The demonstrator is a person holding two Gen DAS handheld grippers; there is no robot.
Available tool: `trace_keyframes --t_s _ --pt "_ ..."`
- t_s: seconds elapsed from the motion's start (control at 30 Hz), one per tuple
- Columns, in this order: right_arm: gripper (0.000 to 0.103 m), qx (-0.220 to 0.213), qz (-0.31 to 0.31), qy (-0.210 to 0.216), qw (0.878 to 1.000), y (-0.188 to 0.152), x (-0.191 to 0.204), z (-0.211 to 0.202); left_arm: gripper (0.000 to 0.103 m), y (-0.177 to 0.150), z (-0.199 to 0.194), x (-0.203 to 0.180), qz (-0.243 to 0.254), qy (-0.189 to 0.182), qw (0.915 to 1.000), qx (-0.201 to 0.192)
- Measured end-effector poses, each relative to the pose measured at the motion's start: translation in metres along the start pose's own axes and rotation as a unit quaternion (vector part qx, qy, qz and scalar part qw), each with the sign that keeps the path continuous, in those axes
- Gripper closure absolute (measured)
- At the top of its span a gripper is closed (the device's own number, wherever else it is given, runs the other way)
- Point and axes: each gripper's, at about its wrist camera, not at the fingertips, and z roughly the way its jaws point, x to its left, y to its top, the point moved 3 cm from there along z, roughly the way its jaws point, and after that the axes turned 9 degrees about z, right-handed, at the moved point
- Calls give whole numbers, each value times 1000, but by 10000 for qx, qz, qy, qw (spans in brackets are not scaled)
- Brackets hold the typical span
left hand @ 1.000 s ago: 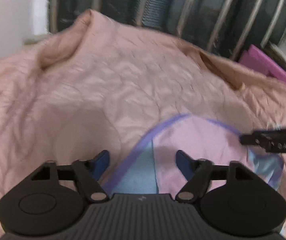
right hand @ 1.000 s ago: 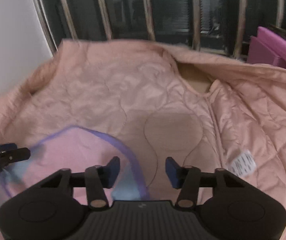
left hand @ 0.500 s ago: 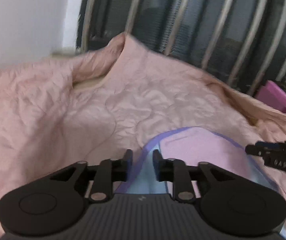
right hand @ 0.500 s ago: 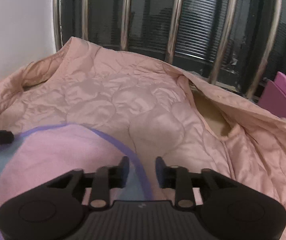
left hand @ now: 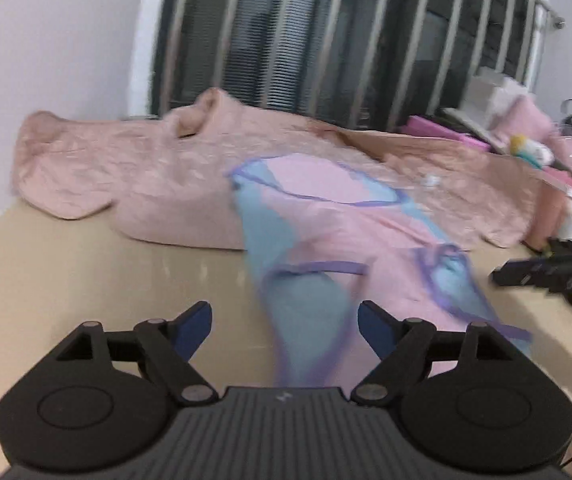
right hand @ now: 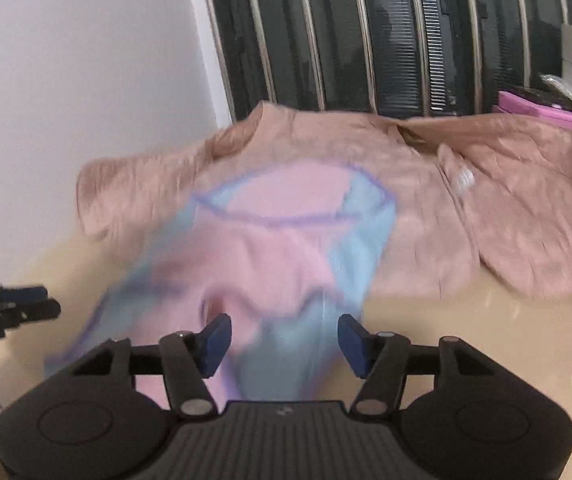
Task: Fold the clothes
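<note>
A small pink top with light-blue side panels and purple trim lies spread out. Its far part rests on a pink quilted jacket and its near part on the beige table. My left gripper is open above the top's near left blue panel, and no cloth is pinched. My right gripper is open too, over the near right blue panel of the top. Each gripper shows at the edge of the other's view: the right one and the left one. Both views are motion-blurred.
The quilted jacket covers the far half of the table, up to a barred window. A white wall stands on the left. Pink boxes and assorted clutter crowd the far right. Bare table shows at the near left.
Half a second ago both grippers were nearly shut at the top's purple-trimmed edge. Now both are open and drawn back, and the top lies stretched toward the near side of the table.
</note>
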Motion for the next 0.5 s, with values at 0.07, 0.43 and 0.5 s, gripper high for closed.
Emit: trace_keyframes --t_s 0.07,0.43,0.5 --pt "45 3 2 -162 9999 -10 1 -4 21 13 17 -1 45 11 10000 5" --pt "46 122 807 -568 9950 79 -55 87 22 102 169 66 -307 845 9935 700" --pt "46 228 1010 -615 9927 96 -66 112 24 110 187 86 -1068 701 9893 711"
